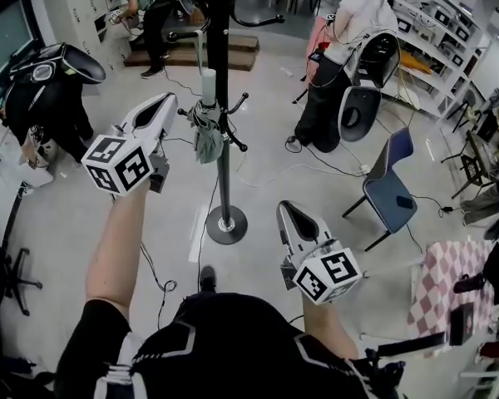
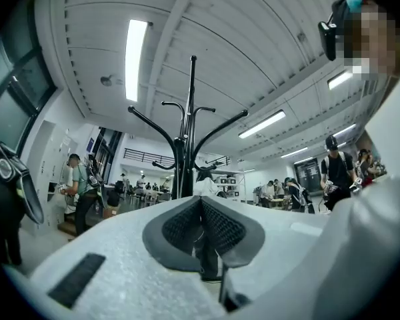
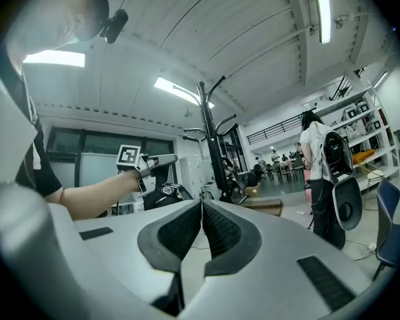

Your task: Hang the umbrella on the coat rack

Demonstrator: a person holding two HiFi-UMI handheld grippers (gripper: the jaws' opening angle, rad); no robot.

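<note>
Umbrella point(image 1: 206, 133): hangs from a low hook of the coat rack point(image 1: 224, 173), off the floor. Left tongs point(image 1: 168, 100) shut, empty, tip just beside it. Right tongs point(image 1: 289, 210) shut, empty, well apart and lower. Risk: 1 sideways brush from the left tongs could swing it off the short hook; how securely it sits there is not readable. Look: compact, folded, grey-green canopy loosely bunched, pale handle upright against the black pole.

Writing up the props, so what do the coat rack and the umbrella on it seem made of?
Coat rack: probably black-painted metal, slight sheen, thin pole on a disc base. Umbrella: matte grey-green fabric, hanging in soft folds; its pale handle looks like plastic.
</note>
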